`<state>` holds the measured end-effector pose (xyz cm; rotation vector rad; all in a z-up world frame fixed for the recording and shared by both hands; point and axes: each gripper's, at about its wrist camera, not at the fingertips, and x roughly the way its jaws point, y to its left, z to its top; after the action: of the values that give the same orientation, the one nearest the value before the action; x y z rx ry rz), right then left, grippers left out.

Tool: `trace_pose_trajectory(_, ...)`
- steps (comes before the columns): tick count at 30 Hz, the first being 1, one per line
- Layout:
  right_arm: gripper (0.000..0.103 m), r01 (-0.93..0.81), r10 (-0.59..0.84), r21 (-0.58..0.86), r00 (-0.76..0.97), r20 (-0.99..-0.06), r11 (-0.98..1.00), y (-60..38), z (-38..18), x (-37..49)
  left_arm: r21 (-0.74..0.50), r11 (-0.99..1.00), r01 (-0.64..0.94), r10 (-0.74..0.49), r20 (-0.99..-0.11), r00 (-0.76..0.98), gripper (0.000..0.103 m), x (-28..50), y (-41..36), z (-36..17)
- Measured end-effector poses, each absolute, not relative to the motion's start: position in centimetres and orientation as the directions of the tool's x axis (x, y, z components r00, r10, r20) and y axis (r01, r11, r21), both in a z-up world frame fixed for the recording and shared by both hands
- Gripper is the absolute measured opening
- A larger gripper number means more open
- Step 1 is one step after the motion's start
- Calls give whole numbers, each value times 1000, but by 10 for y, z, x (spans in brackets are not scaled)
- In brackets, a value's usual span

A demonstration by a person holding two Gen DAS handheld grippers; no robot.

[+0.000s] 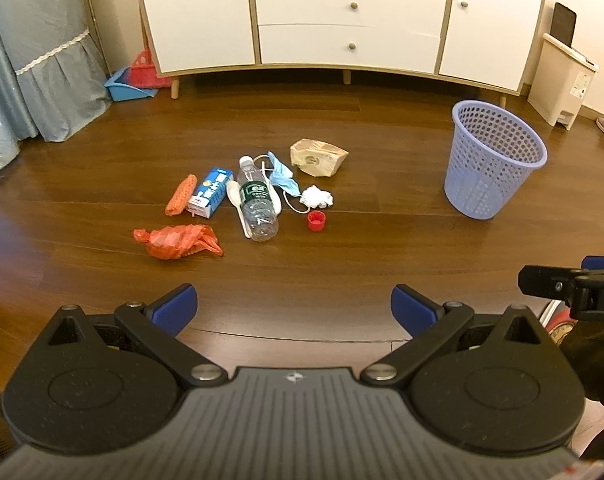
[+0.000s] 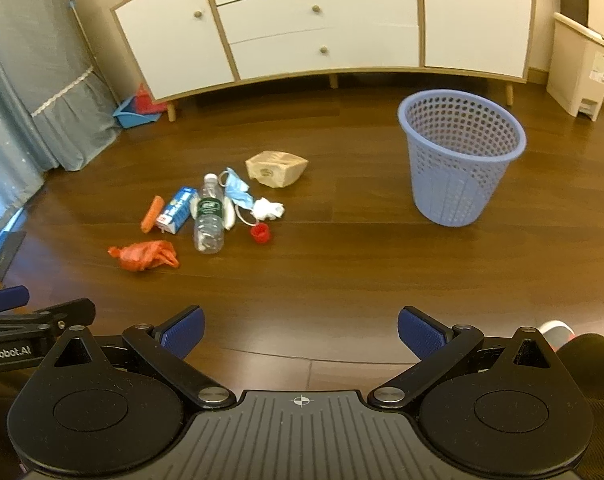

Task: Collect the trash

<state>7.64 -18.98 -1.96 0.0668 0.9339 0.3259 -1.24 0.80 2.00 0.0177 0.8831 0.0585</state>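
While the left hand-held gripper (image 1: 294,310) hovers with fingers apart and empty, the trash pile (image 1: 246,200) lies ahead on the floor, its bottle (image 1: 257,204) pointing lengthwise away; from the right hand-held gripper (image 2: 301,332), also spread, the pile sits ahead-left, the basket (image 2: 459,168) ahead-right, probably nearer this one

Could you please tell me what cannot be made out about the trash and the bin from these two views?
- Purple basket: its floor is hidden by its own wall in both views.
- White spoon: mostly hidden under the water bottle.
- Carton: print too small to read.
- Right gripper: cut off by the left view's edge.
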Motion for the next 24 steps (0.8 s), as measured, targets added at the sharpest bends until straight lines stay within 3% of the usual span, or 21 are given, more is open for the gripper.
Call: trace_pose_trajectory(24,101,-182,258,187,557,-789,965,-199,-30,94,19,1000,-15,24,-768,640,102,24,3,18)
